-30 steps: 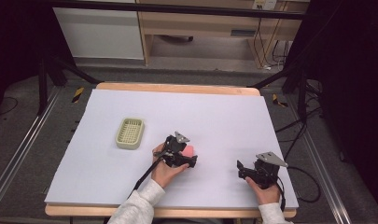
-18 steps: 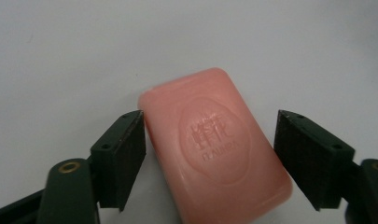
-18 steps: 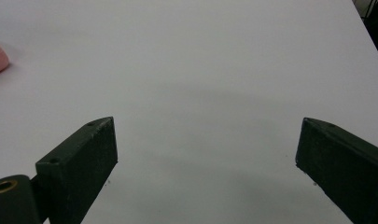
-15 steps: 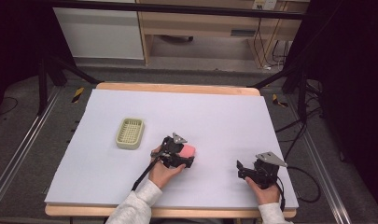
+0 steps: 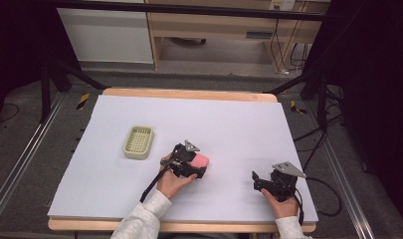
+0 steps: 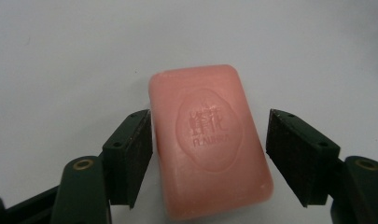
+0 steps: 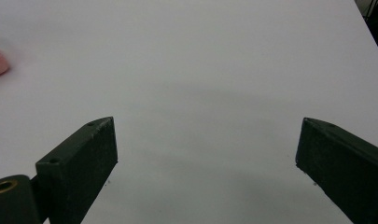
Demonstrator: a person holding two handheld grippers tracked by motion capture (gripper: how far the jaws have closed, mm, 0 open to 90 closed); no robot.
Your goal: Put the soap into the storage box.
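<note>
Left tongs have just been closing around the pink soap bar lying flat on the table, one pad touching, other just off; right tongs wide apart, nothing between; soap looks hard, slick, light, best pinched across long sides.

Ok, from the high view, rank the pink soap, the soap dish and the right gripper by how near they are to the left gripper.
1. Pink soap: between the jaws of the left gripper, which have just been closing around it.
2. Soap dish: up and to the left on the white table.
3. Right gripper: farthest, off to the right near the table's front edge, jaws open.
</note>
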